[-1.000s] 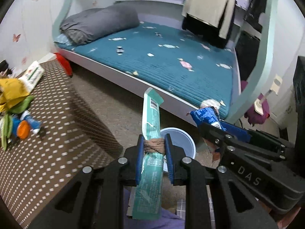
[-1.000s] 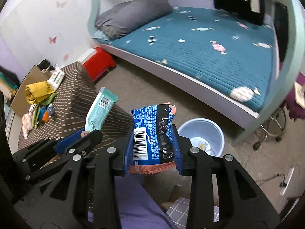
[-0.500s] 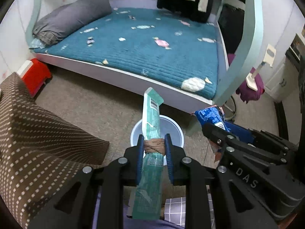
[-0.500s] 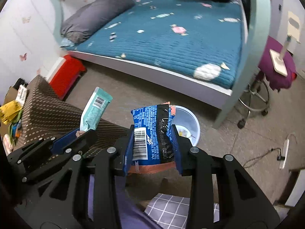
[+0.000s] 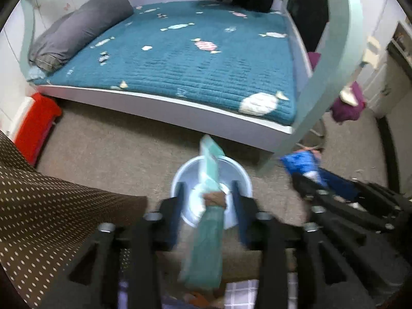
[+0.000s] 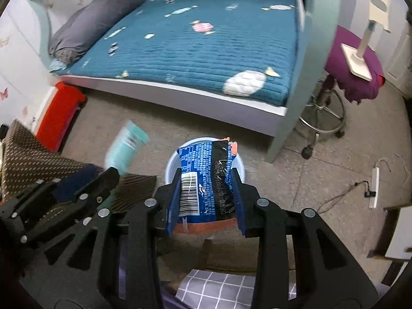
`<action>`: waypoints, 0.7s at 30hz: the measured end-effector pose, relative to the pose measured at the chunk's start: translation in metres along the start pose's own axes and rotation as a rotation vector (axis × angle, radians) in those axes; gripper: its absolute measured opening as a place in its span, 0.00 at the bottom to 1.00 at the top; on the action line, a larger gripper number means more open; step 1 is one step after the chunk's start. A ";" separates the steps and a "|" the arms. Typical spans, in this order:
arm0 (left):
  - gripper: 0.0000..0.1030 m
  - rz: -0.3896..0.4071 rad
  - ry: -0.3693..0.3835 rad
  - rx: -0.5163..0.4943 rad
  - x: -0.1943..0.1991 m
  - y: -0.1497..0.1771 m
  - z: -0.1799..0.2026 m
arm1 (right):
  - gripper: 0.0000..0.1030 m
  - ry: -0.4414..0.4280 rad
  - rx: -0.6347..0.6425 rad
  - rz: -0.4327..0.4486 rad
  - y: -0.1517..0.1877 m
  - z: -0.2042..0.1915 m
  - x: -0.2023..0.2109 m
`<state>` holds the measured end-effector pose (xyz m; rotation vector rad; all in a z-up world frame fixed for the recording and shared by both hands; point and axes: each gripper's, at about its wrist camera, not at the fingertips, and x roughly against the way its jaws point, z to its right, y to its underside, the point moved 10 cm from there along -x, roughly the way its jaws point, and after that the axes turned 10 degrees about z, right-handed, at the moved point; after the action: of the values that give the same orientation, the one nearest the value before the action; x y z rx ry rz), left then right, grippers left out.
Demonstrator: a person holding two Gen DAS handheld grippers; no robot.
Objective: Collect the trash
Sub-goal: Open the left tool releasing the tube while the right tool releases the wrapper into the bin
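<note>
Drop step. My left gripper (image 5: 206, 203) spread, teal wrapper (image 5: 208, 170) loose between fingers, blurred, bin (image 5: 242, 177) straight ahead below. My right gripper (image 6: 206, 193) pinching blue packet (image 6: 206, 177), bin (image 6: 239, 164) just beyond tips. Next: spread right over bin.

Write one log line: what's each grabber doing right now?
left gripper: open, green wrapper between fingers | right gripper: shut on blue packet | bin: below

The left gripper (image 5: 206, 200) has its fingers spread wide apart, neither pad touching anything, and it is motion-blurred. The right gripper (image 6: 207, 188) is clamped, both pads pressed against what it holds. They sit side by side, both angled downward.
</note>
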<state>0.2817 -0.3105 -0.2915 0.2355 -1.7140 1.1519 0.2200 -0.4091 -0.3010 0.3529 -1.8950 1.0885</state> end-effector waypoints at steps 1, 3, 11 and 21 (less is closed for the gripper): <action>0.61 0.002 -0.007 0.002 -0.003 -0.001 -0.003 | 0.34 -0.001 -0.012 -0.004 0.000 0.004 -0.001; 0.65 0.000 0.046 0.032 -0.007 -0.003 -0.003 | 0.35 -0.013 -0.031 -0.016 0.001 0.008 -0.003; 0.65 -0.041 0.008 0.082 -0.019 0.007 -0.029 | 0.35 -0.021 -0.004 -0.043 0.006 -0.005 -0.013; 0.65 -0.038 -0.079 0.190 -0.006 0.019 -0.095 | 0.40 -0.071 0.079 -0.064 0.004 -0.053 -0.026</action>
<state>0.3325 -0.2290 -0.3048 0.4343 -1.6619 1.2927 0.2616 -0.3692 -0.3133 0.4995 -1.8937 1.1230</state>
